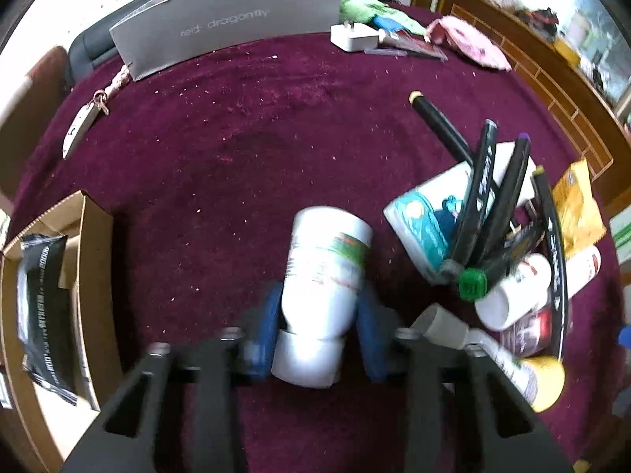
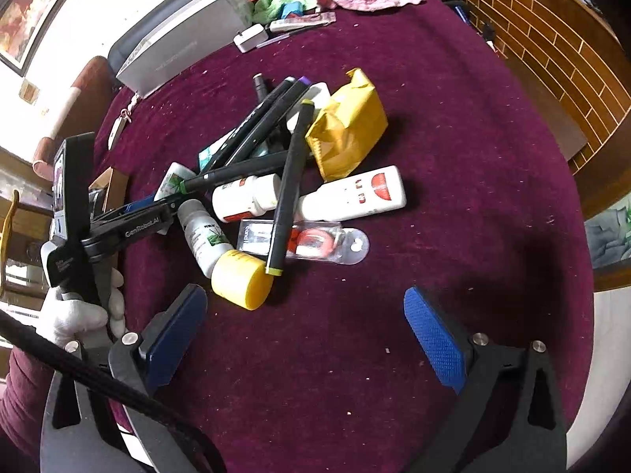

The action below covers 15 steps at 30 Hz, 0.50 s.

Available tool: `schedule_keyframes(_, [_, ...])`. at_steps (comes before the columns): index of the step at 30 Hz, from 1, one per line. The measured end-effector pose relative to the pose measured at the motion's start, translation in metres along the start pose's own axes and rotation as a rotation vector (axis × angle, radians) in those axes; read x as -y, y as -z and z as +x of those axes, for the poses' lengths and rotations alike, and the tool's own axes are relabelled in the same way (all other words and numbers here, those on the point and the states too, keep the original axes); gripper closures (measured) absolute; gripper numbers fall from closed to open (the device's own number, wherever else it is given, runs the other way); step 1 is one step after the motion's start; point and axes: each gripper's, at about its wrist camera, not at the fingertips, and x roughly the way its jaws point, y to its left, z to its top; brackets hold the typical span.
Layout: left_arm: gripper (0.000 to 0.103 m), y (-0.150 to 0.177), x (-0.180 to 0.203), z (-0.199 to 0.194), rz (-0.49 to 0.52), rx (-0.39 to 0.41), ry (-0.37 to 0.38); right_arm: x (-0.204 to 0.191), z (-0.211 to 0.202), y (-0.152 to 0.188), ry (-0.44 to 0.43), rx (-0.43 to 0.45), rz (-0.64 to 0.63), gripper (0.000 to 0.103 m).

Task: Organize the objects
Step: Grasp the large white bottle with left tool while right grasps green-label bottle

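A white bottle with a green label (image 1: 327,272) lies on the maroon cloth (image 1: 244,149), cap toward the camera. My left gripper (image 1: 321,295) is shut on it, one blue pad pressed against each side. From the right wrist view, that same left gripper (image 2: 165,199) reaches in from the left to the bottle (image 2: 173,179). My right gripper (image 2: 307,335) stands open over bare cloth, just short of a yellow-capped bottle (image 2: 240,276). The pile beyond holds black markers (image 2: 288,185), a white tube (image 2: 355,197), a blister pack (image 2: 315,242) and a yellow packet (image 2: 347,126).
An open cardboard box (image 1: 92,276) with a black packet (image 1: 43,307) inside sits at the left edge. A grey box (image 1: 228,27), a white charger (image 1: 353,35) and cloths (image 1: 473,43) line the far side. A white-gloved hand (image 2: 79,311) holds the left gripper.
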Motion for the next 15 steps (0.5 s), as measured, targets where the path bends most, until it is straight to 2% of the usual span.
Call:
schedule_keyframes(7, [0.074,0.016,-0.022,-0.016,-0.104,0.009,0.057,-0.022,0.006,-0.002,-0.014,-0.01,-0.058,0.002])
schedule_keyframes(13, [0.074,0.037,-0.031,-0.046,-0.149,0.035,0.115,-0.063,0.018,-0.009,-0.022,-0.025,-0.193,0.002])
schedule_keyframes(15, [0.074,0.044,-0.031,-0.054,-0.156,0.038,0.132,-0.078,0.028,-0.013,-0.015,-0.035,-0.242,0.005])
